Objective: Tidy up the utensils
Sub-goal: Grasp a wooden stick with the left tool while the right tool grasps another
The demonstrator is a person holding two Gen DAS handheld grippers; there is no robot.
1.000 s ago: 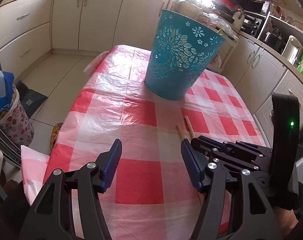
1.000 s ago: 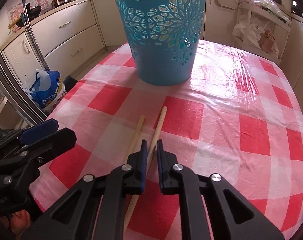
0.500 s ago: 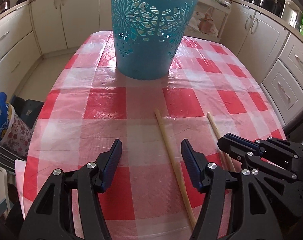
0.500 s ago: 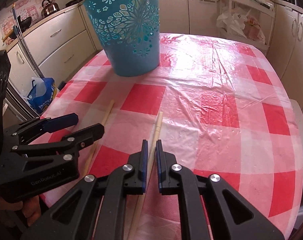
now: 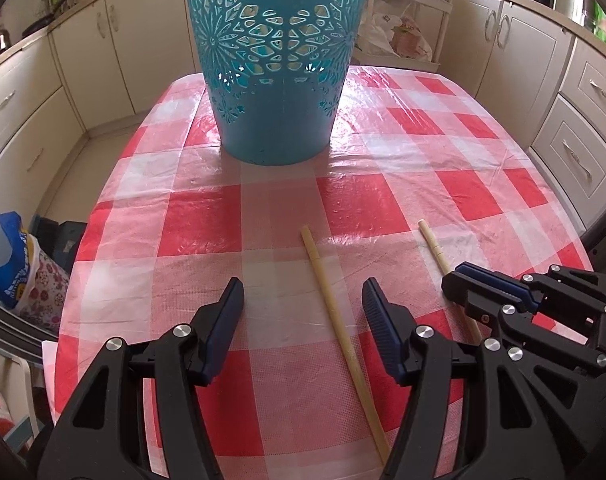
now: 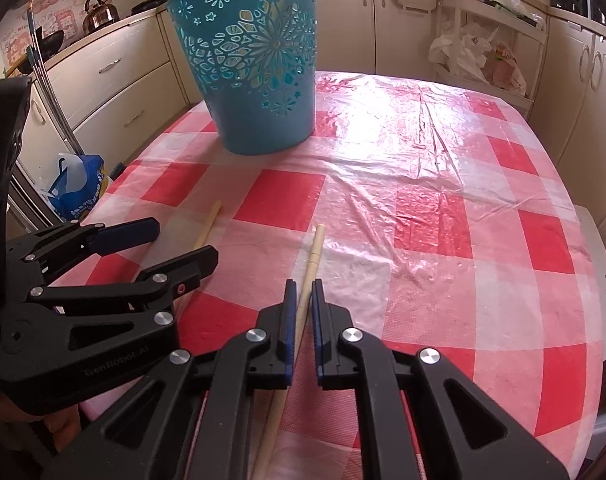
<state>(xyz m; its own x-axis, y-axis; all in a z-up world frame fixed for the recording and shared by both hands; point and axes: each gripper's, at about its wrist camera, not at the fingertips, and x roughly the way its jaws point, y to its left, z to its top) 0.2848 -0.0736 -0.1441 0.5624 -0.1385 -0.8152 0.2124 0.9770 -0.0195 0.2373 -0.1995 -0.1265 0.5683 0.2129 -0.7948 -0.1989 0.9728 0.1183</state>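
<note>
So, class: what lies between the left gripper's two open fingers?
In the left wrist view, one chopstick lies on the checked tablecloth between the left gripper fingers.

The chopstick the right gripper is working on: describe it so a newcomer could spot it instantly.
Start at the blue basket on the checked table. Two chopsticks lie in front of it. It is the one running between the right gripper's nearly closed fingers; the other chopstick lies between the left gripper's wide-open fingers.

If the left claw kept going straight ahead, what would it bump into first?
Probably the teal basket, standing straight ahead of the open left claw. A chopstick lies on the tablecloth between its fingers; depth is uncertain.
</note>
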